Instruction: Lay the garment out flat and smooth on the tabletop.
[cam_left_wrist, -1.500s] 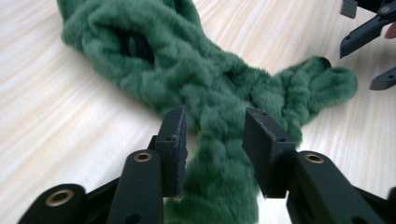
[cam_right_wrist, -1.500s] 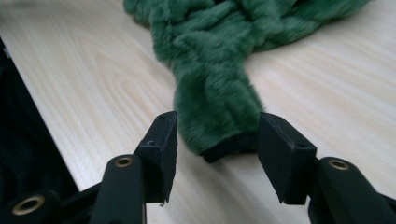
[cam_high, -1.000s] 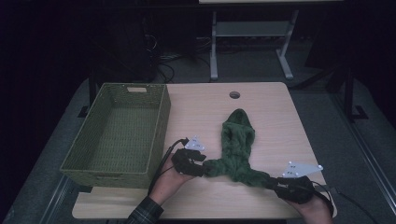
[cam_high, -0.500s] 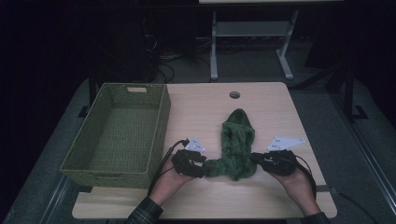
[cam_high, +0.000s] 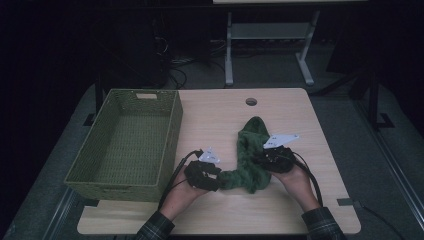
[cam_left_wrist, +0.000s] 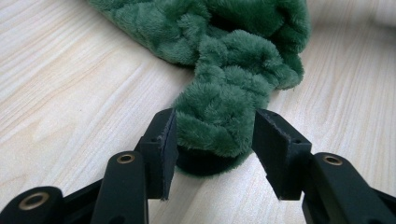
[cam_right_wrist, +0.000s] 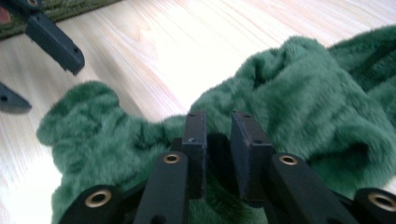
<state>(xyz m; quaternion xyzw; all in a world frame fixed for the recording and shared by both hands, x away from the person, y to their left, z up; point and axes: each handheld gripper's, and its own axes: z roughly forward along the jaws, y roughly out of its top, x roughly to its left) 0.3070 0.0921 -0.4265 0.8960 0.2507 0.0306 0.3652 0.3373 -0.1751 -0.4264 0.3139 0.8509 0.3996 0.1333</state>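
A green plush cloth (cam_high: 248, 150) lies on the wooden table (cam_high: 215, 120), bent into an L with a bunched heap near its middle. My left gripper (cam_high: 212, 182) holds the cloth's left end. In the left gripper view its jaws (cam_left_wrist: 215, 140) press on both sides of the plush end (cam_left_wrist: 224, 84). My right gripper (cam_high: 260, 161) rests on the heap. In the right gripper view its jaws (cam_right_wrist: 218, 135) have just been opening. They stand a little apart with a dark gap between them, over the cloth (cam_right_wrist: 303, 107). The left gripper (cam_right_wrist: 51, 84) shows at the top left there.
A green woven basket (cam_high: 170, 145) with nothing in it stands on the table's left part, close to my left hand. A round cable hole (cam_high: 251, 101) sits near the far edge. Bare wood lies beyond the cloth and along the front edge.
My right gripper moved from the front right corner leftward and away onto the cloth's middle, bringing the cloth's right end with it. The spread cloth is now bunched. The left gripper stayed put.
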